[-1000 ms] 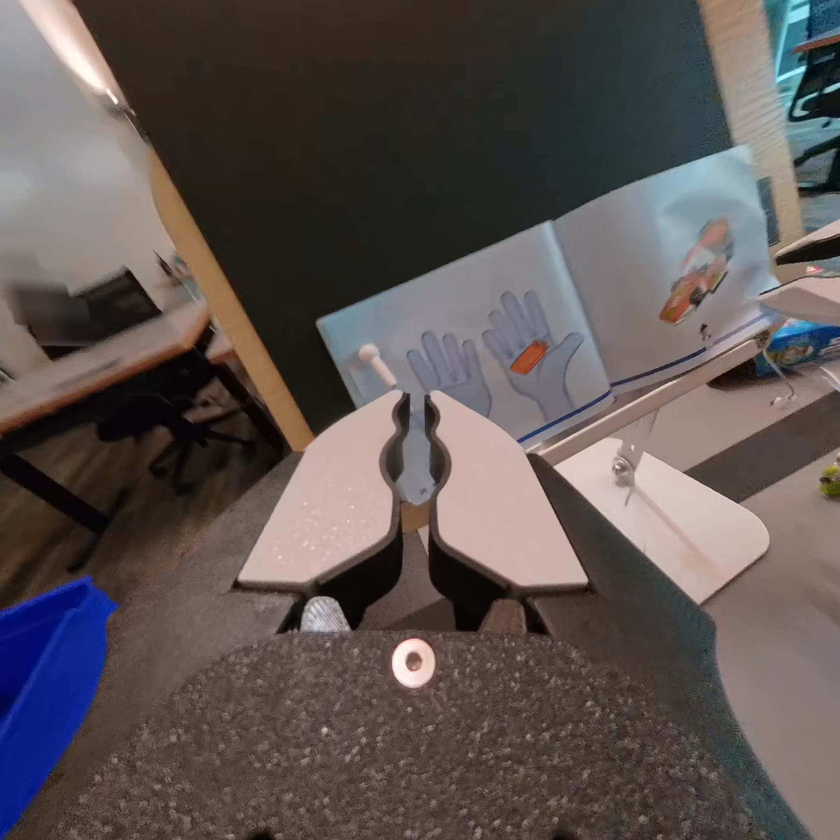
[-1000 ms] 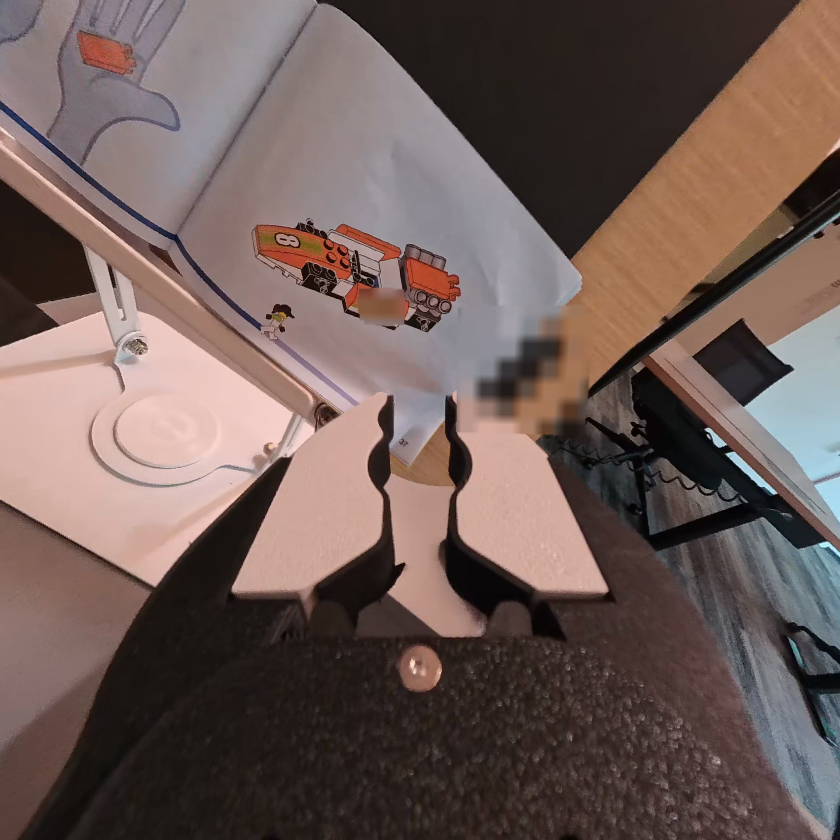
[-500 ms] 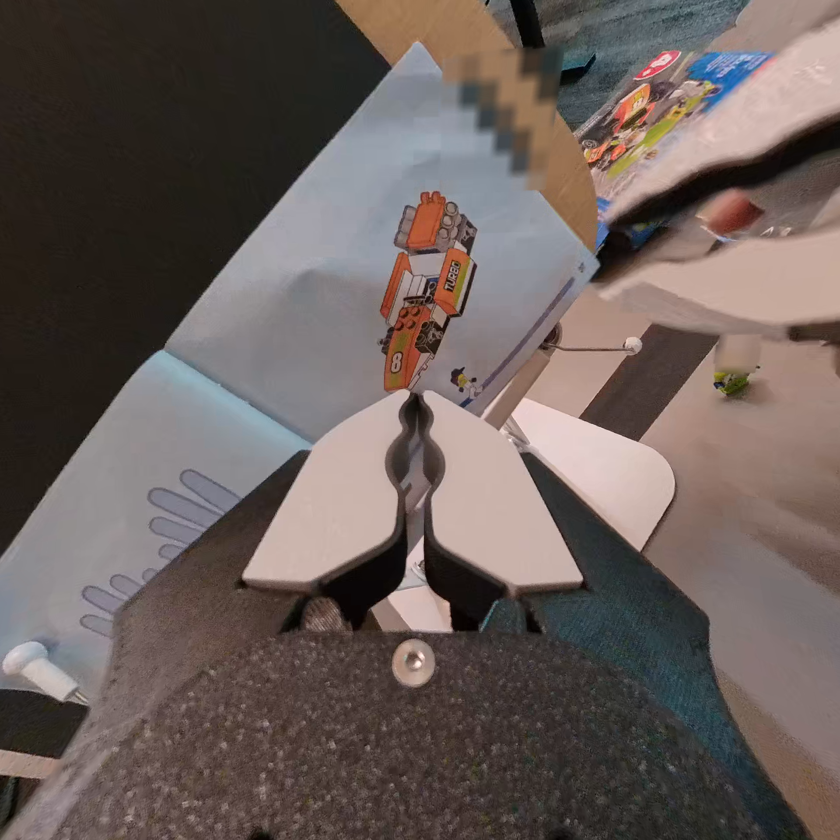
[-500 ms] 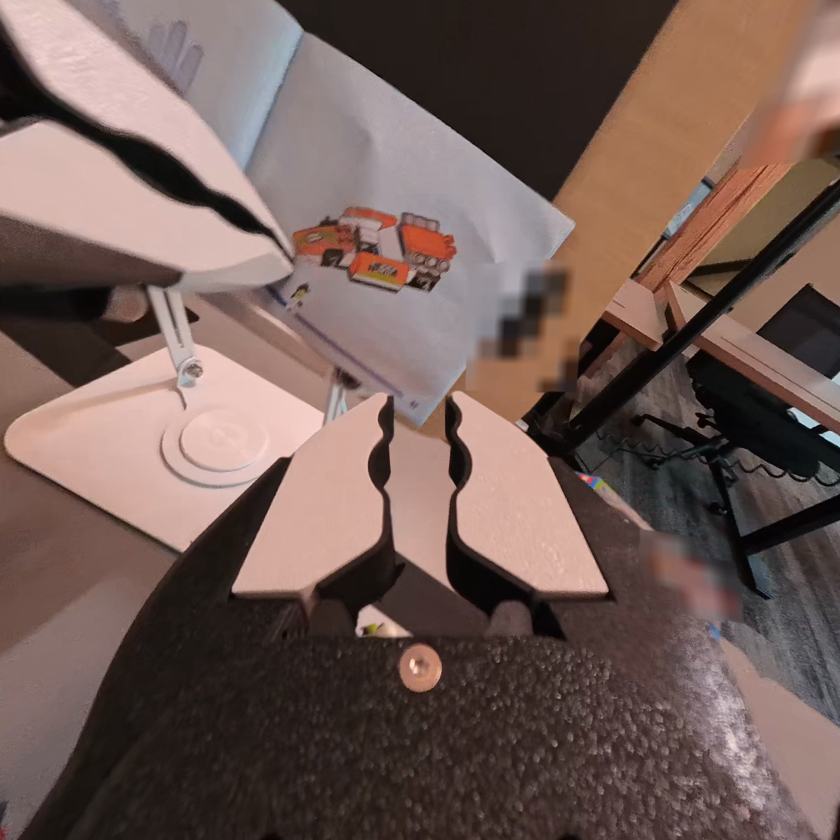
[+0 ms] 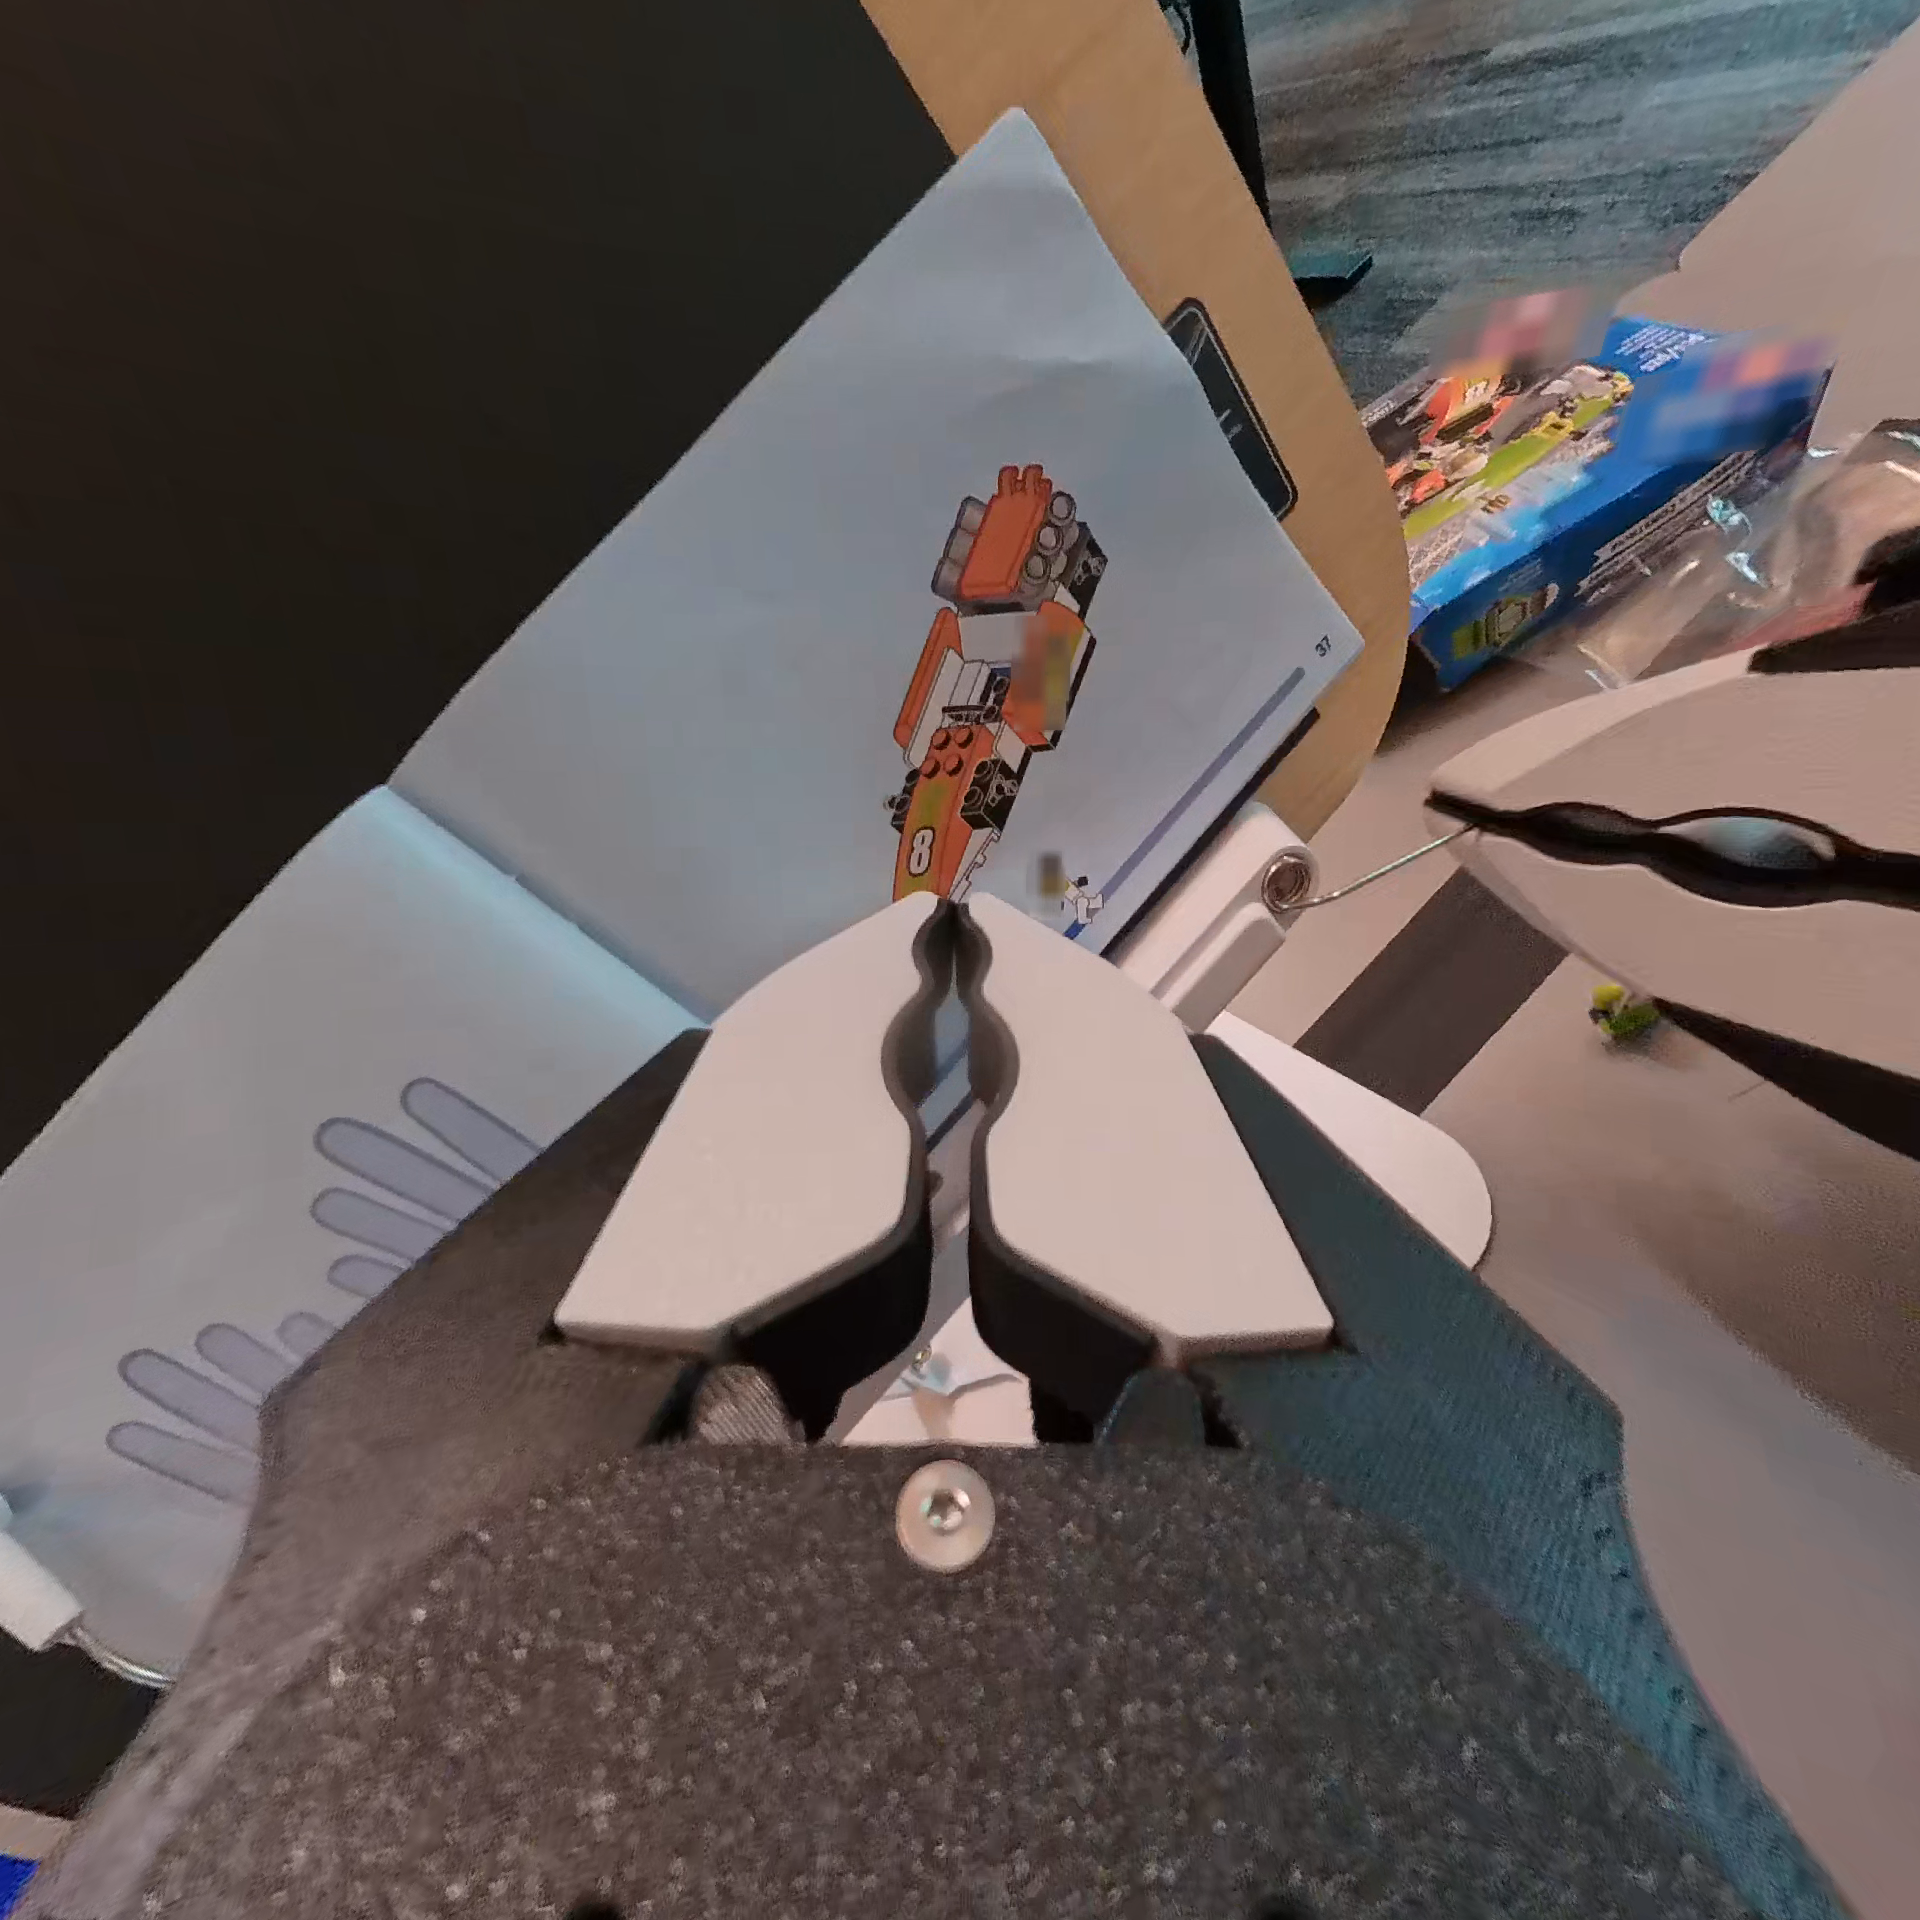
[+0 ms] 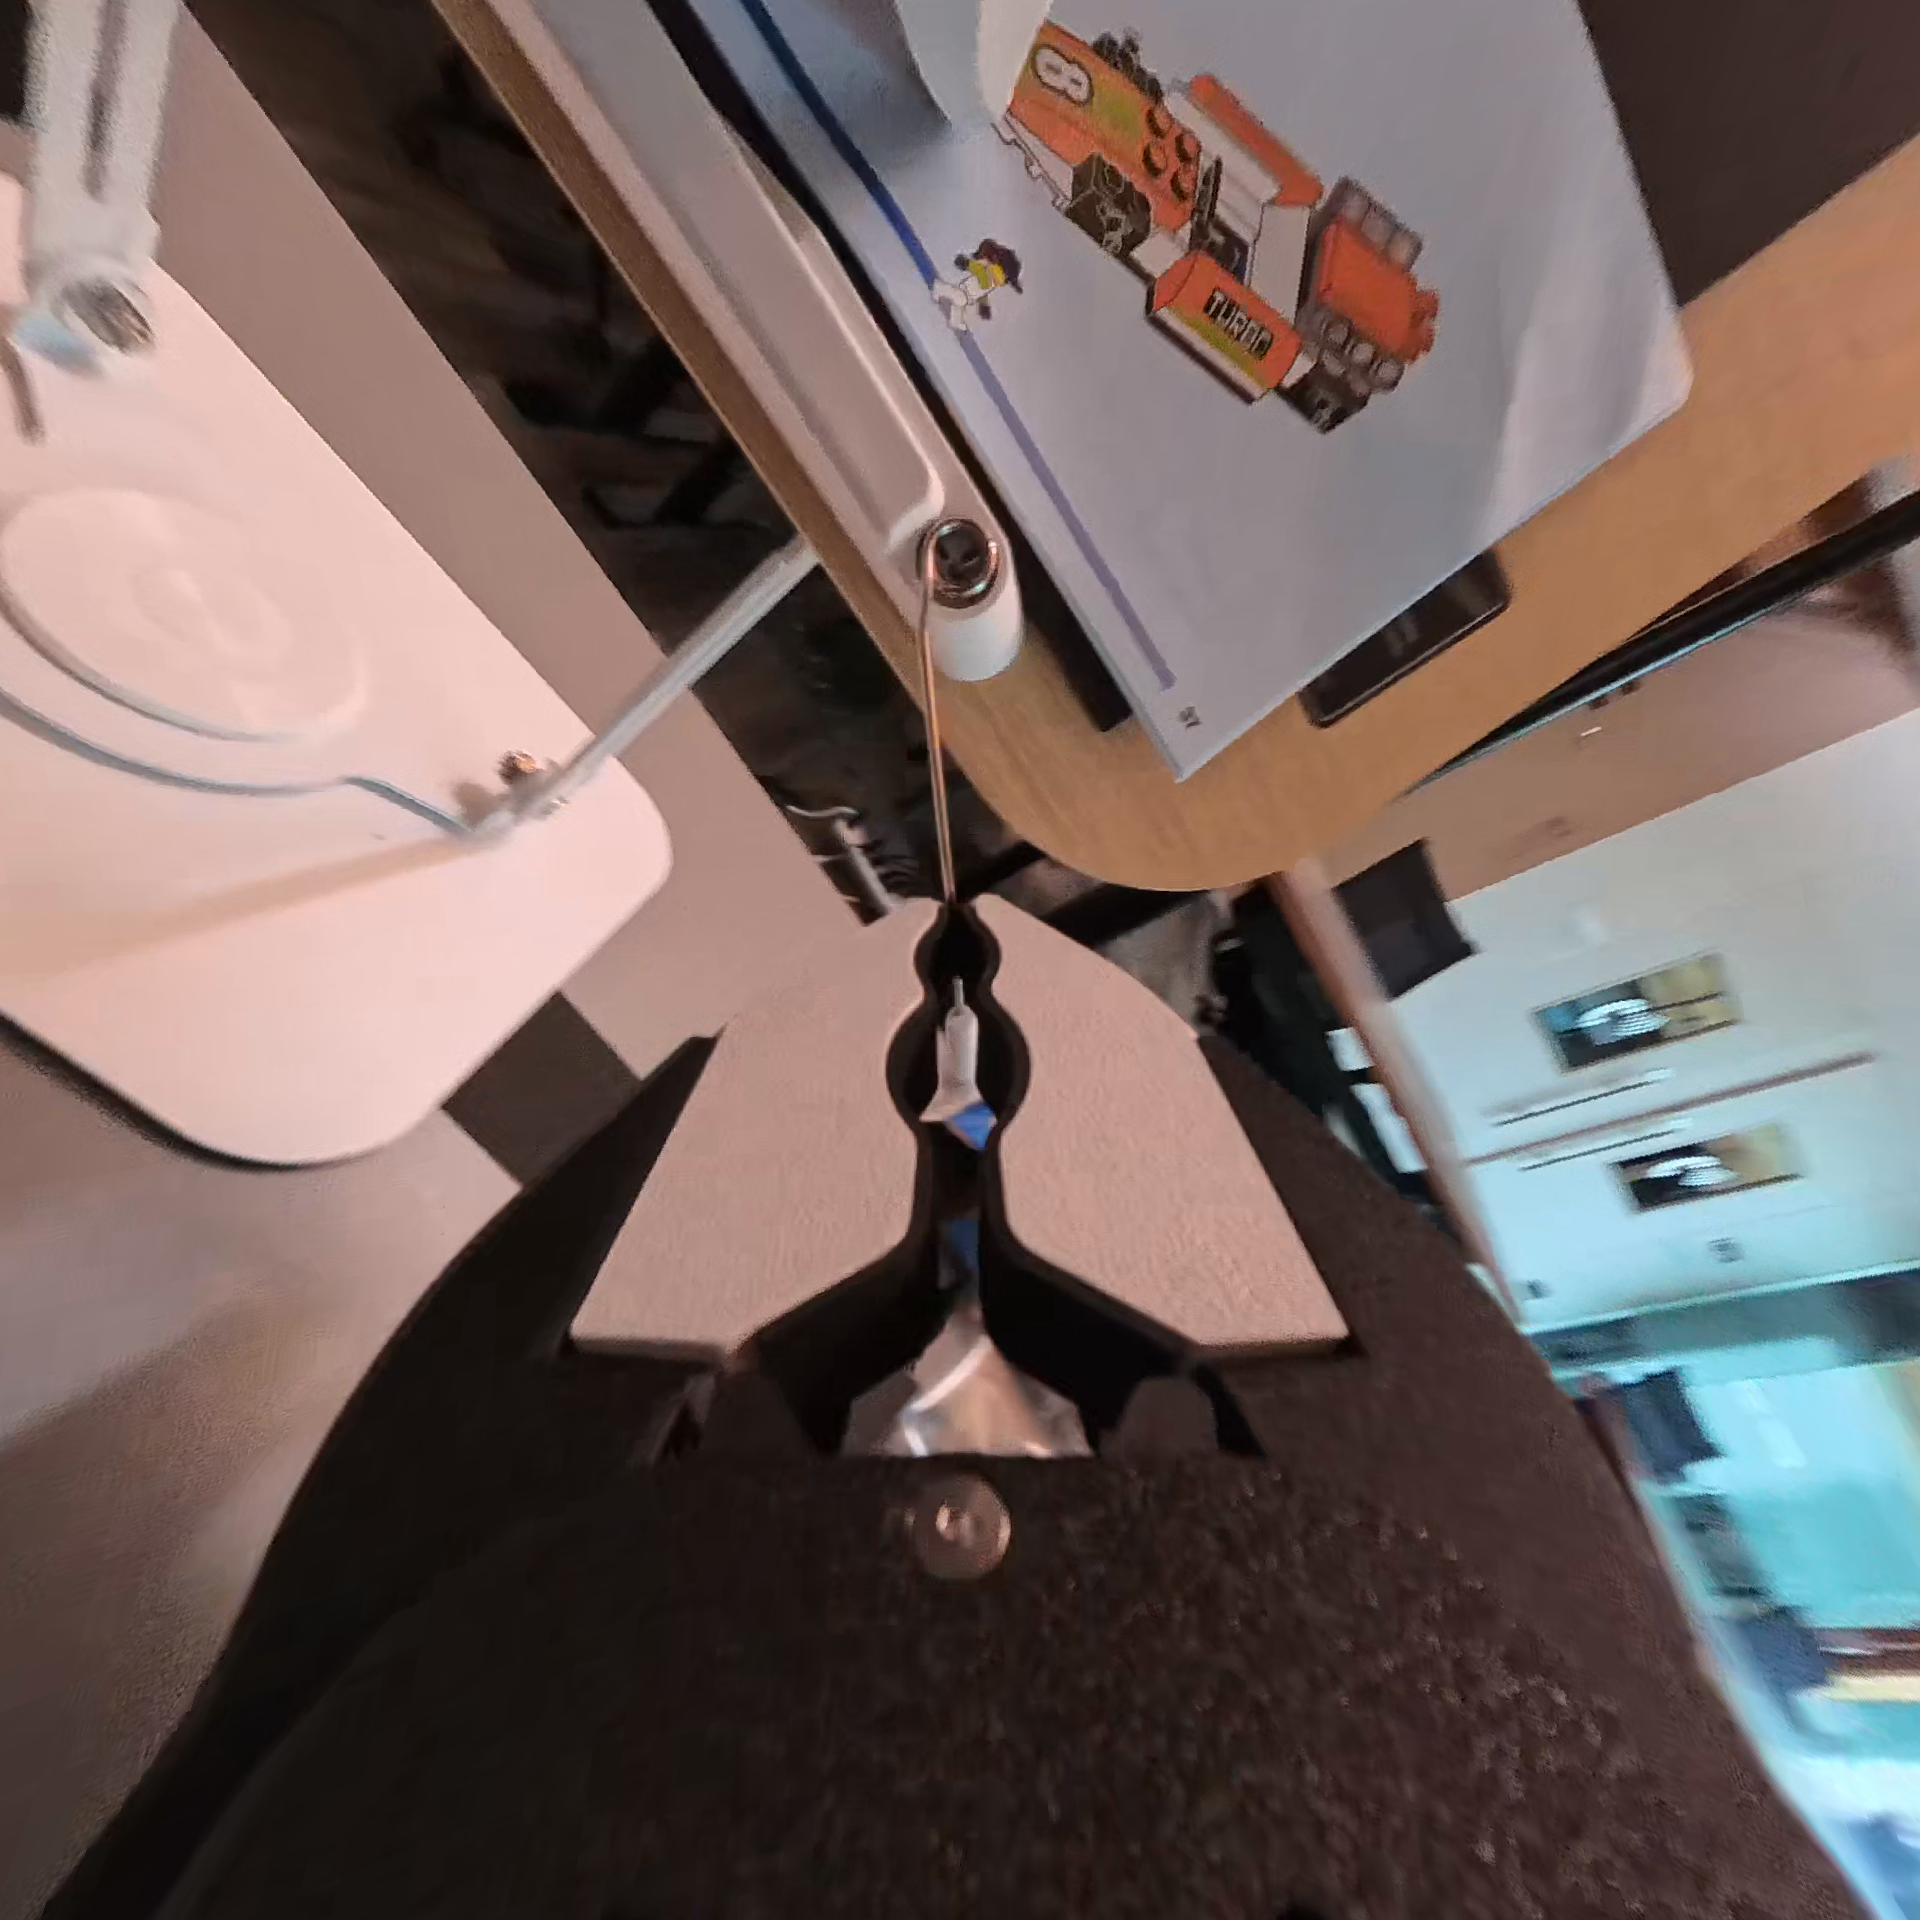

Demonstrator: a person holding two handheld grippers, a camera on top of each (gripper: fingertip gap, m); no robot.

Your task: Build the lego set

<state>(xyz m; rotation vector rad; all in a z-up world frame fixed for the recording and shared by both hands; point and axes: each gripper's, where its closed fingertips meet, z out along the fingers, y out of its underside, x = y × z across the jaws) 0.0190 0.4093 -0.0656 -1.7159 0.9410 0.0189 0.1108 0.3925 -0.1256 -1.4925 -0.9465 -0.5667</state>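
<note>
- Lego set: its blue box [image 5: 1558, 520] lies on the table, far right in the left wrist view, with a clear bag beside it and one small green piece [image 5: 1621, 1023] loose on the tabletop. None of it is in your grip.
- The change is on your right. The right gripper [image 6: 954, 914] stood apart half a second ago. Now its tongs are clamped on the wire page holder [image 6: 938, 748] of the white stand [image 6: 260, 935], and the wire's white tip sits in the hollow between the fingers.
- Your left gripper [image 5: 948, 914] has swung from the left page to the right page of the instruction booklet [image 5: 779, 675]. Its tongs are together, with the tips at the page's lower edge. Whether they have caught any paper I cannot tell, because the fingers cover that spot.
- This looks like a page turn rather than building. Lift the wire clear first, or the page will likely tear or drag against it.
</note>
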